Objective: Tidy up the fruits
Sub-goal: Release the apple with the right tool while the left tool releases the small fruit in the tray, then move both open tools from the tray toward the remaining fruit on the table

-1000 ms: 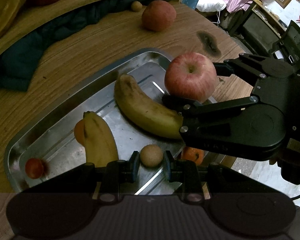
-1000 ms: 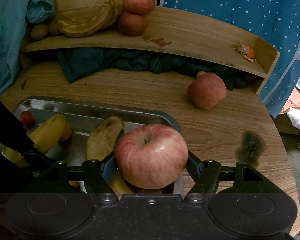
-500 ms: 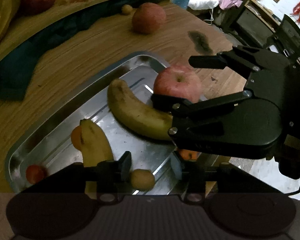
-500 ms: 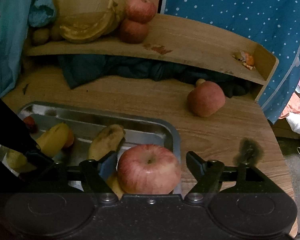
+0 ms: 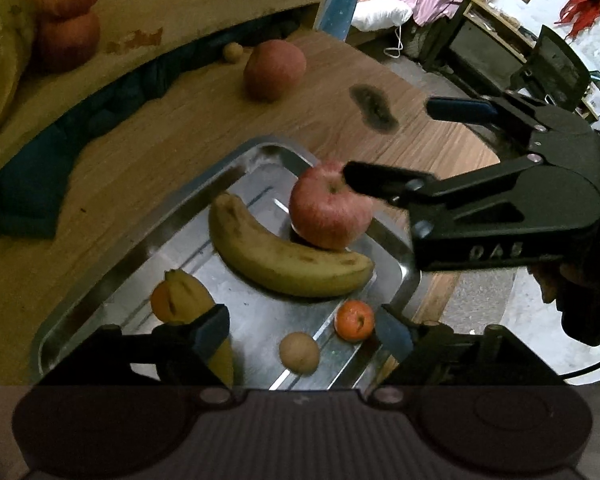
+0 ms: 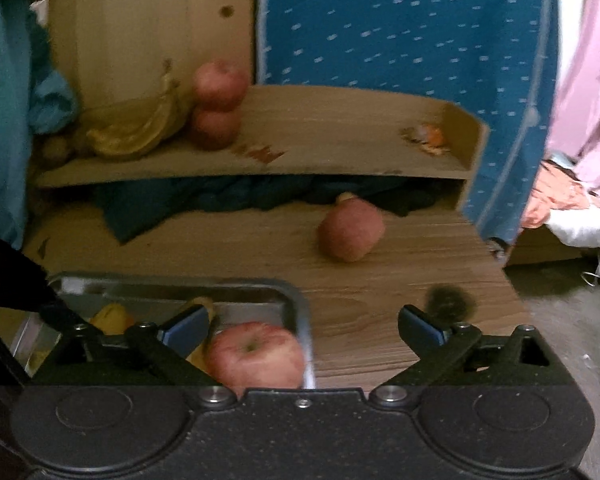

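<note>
In the tray (image 5: 148, 240), two bananas (image 5: 284, 256), two oranges (image 5: 355, 320), one brown fruit (image 5: 299, 352) and one apple (image 5: 330, 212) were counted — the apple, gripped a second earlier, had been set at the tray's far-right corner. The jaws of right gripper (image 6: 304, 328) and left gripper (image 5: 304, 332) were spread, released.

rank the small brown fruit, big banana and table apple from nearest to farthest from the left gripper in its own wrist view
1. Small brown fruit, in the tray, between the open jaws of the left gripper.
2. Big banana, mid-tray, farther in.
3. Table apple, on the wood beyond the tray.
</note>
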